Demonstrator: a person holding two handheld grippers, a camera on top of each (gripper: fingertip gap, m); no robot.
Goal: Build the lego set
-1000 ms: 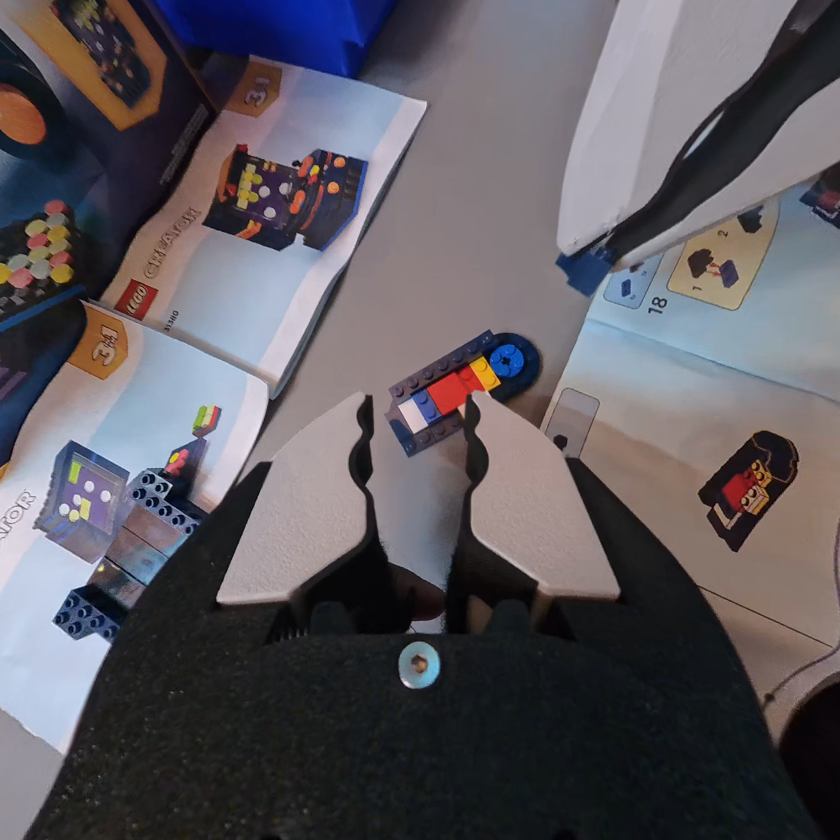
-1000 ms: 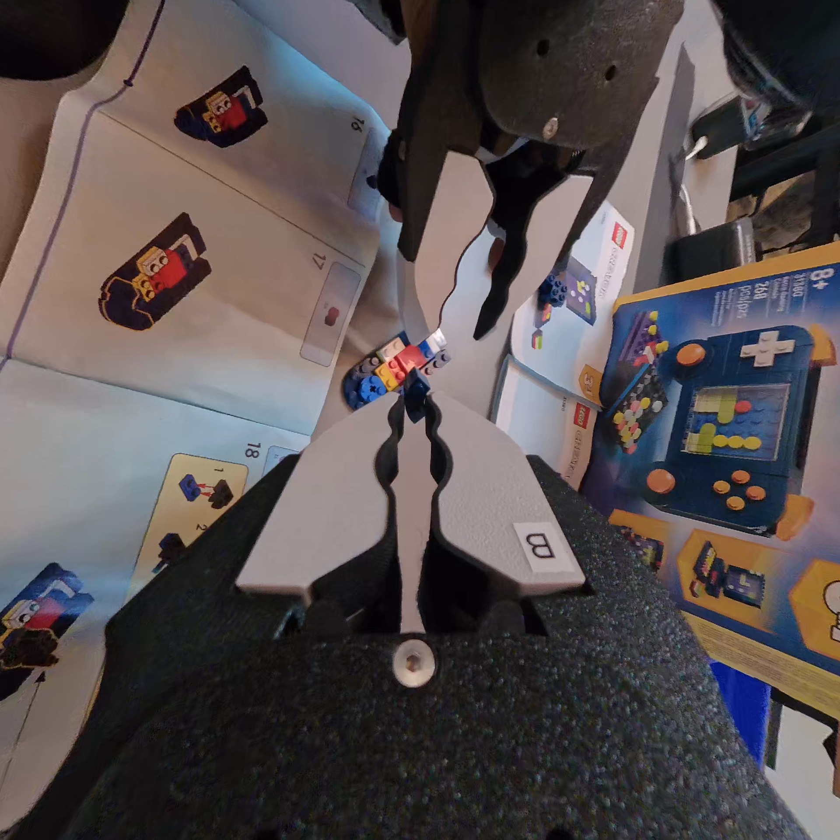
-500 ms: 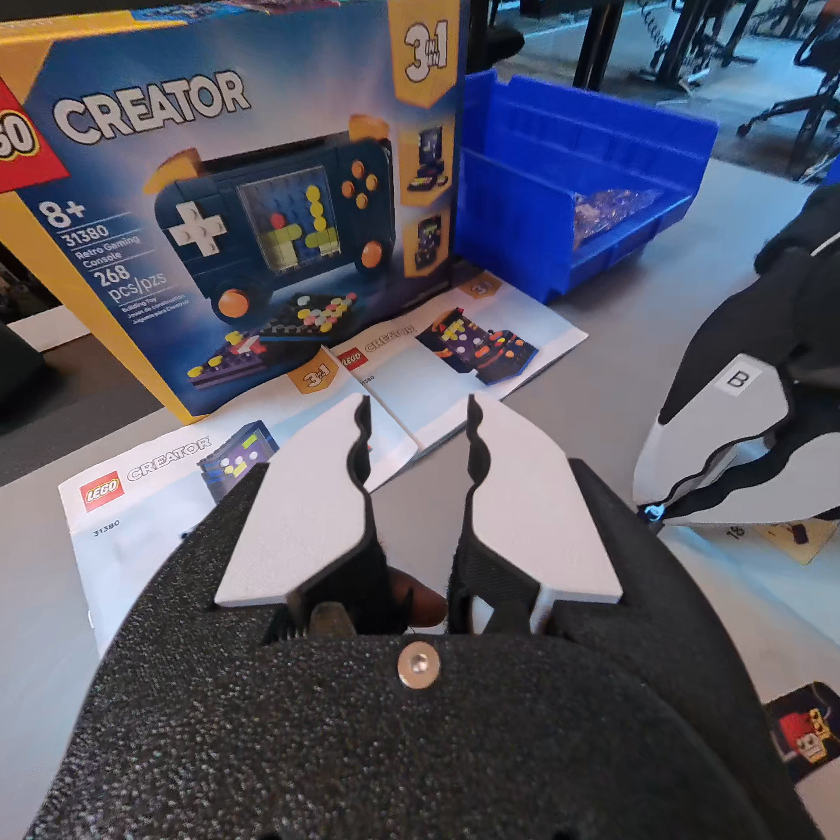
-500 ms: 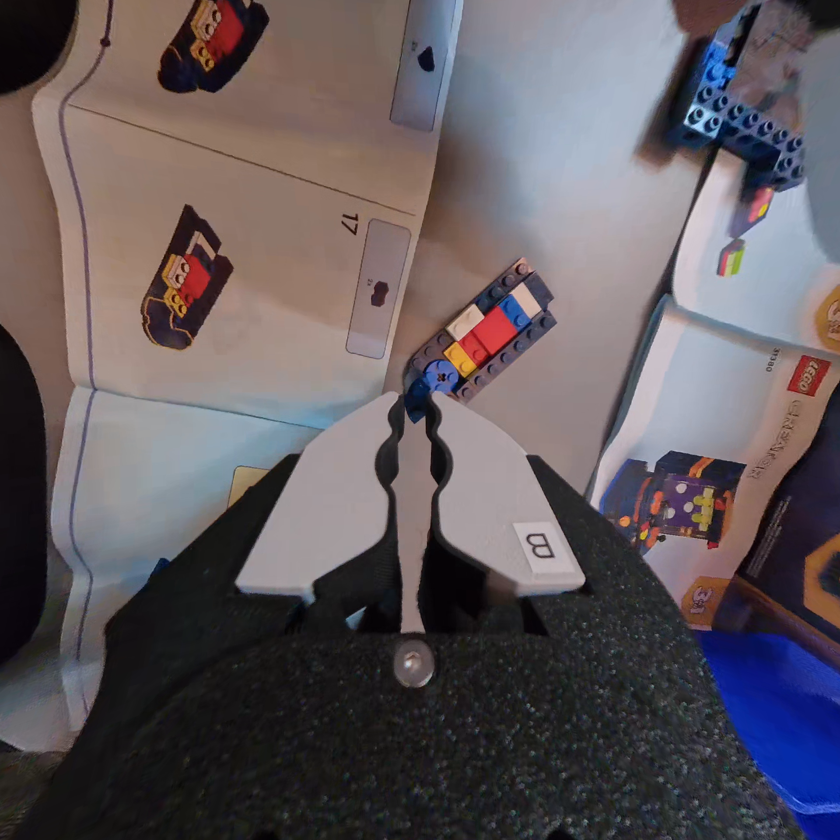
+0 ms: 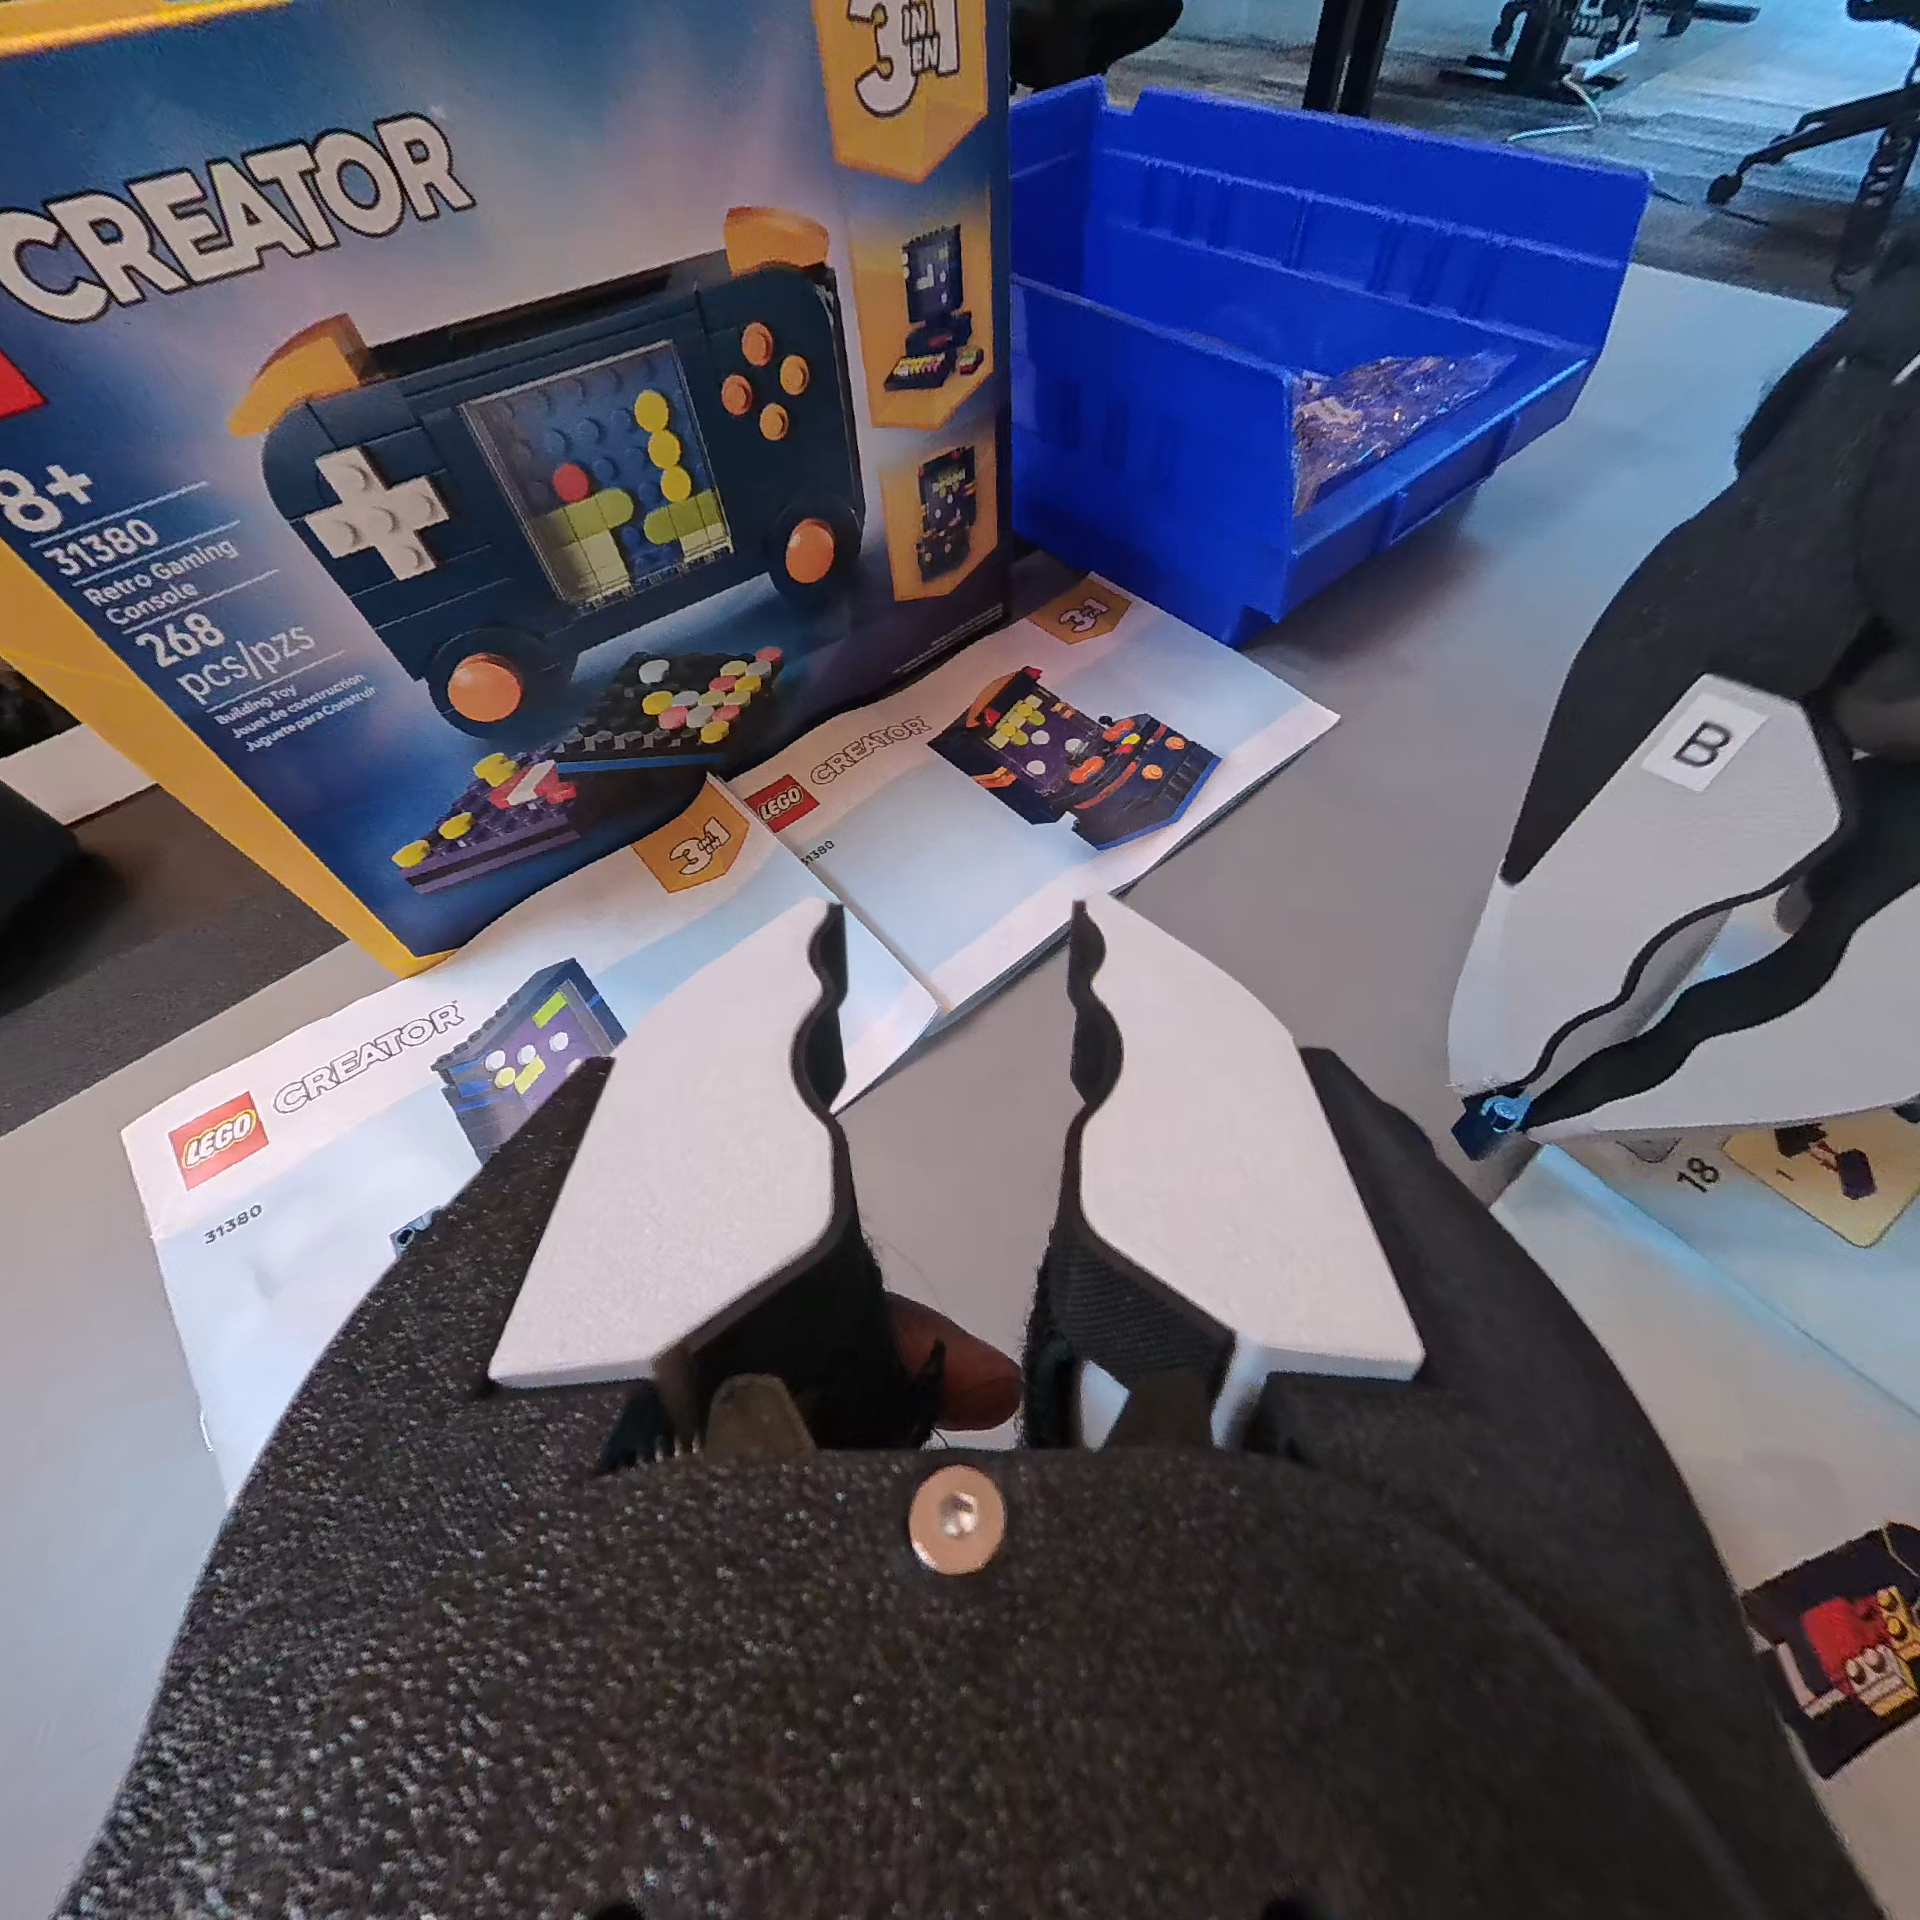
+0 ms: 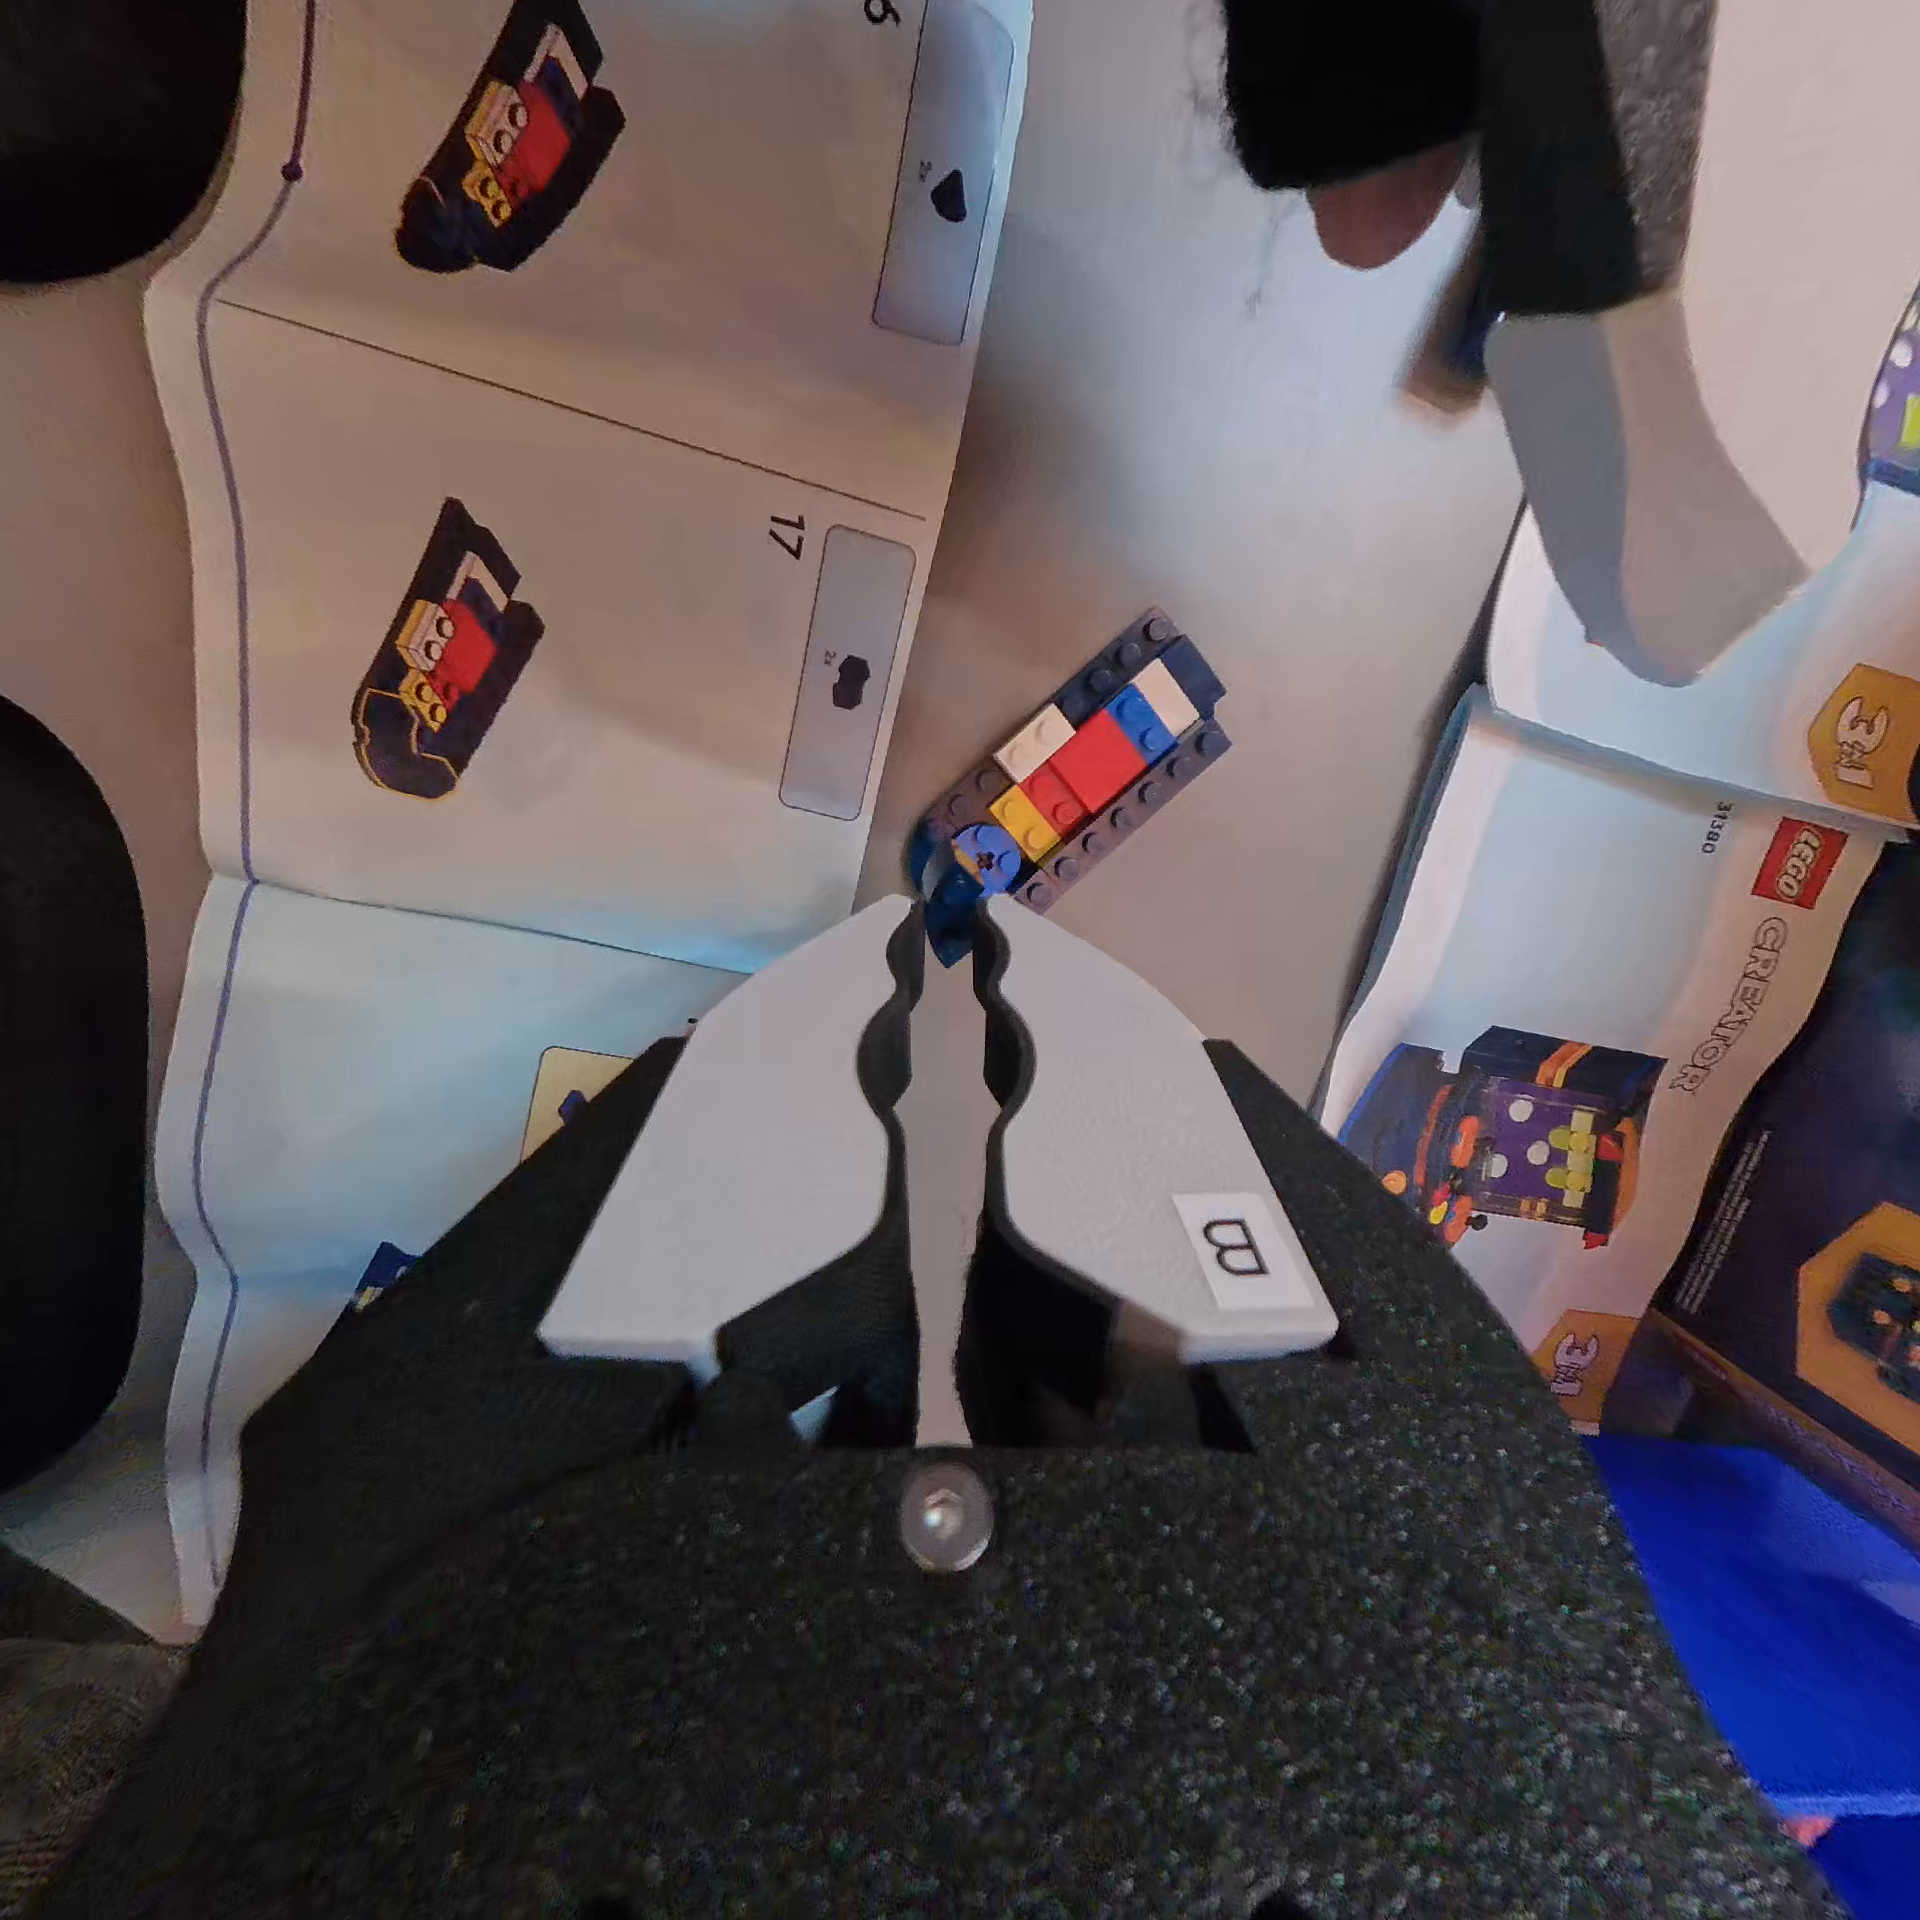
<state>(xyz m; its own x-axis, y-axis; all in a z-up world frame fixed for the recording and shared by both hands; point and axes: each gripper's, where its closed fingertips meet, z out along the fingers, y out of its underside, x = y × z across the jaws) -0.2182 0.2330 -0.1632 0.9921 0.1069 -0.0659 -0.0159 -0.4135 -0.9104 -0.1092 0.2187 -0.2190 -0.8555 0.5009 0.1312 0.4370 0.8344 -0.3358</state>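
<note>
My right gripper [image 6: 948, 925] is shut on a small dark blue brick [image 6: 951, 920], pinched at the fingertips. It hovers just at the round blue end of a small brick assembly [image 6: 1081, 764] with red, yellow, white and blue pieces, which lies on the grey table. In the left wrist view the same gripper [image 5: 1496, 1117] shows at the right with the blue brick [image 5: 1488, 1120] at its tip. My left gripper [image 5: 951, 956] is open and empty, raised above the table in front of two closed booklets. It shows blurred at the upper right of the right wrist view [image 6: 1621, 499].
A toy set box [image 5: 468, 416] stands at the back left, with a blue bin [image 5: 1299, 343] holding a bag of pieces to its right. Two closed booklets [image 5: 1039, 790] lie before them. An open instruction manual [image 6: 582, 520] lies left of the assembly.
My left gripper lifted and tilted up from the assembly, staying open, so its view now faces the box and bin. My right gripper kept its blue brick and came to the assembly's round end.
</note>
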